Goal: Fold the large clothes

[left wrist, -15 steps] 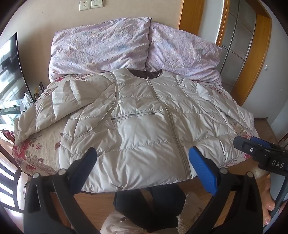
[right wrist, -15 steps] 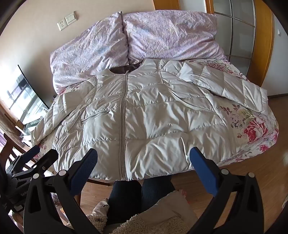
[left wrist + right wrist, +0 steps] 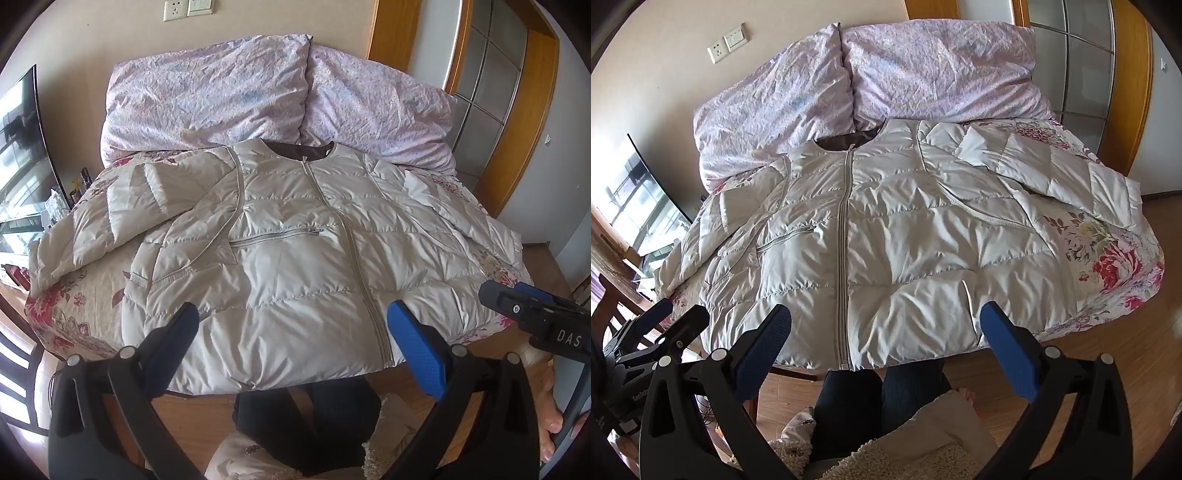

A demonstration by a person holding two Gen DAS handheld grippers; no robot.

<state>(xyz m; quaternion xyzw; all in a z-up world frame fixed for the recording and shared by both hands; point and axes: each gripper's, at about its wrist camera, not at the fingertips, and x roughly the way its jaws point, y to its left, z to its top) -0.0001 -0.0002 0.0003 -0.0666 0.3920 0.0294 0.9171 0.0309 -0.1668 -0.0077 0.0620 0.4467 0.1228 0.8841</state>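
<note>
Left wrist: hovering, left claw (image 3: 291,332) spread wide and empty, above cream quilted puffer jacket (image 3: 295,258) lying zipped on floral bed (image 3: 74,314).

Right wrist: right claw (image 3: 884,332) likewise gaping; probably handling light, puffy, slippery; pinching near hem corners.

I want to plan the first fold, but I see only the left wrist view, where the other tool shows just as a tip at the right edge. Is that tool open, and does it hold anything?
Observer: In the right wrist view the right tool is wide open, with nothing between its pads. It does not touch the jacket.
Operator: Thank you. The sleeve on that side is squeezed in my view. How does it lie?
Observer: That sleeve is spread out from the body and lies flat. Its cuff rests on the floral bedspread, near the bed's side edge.
</note>
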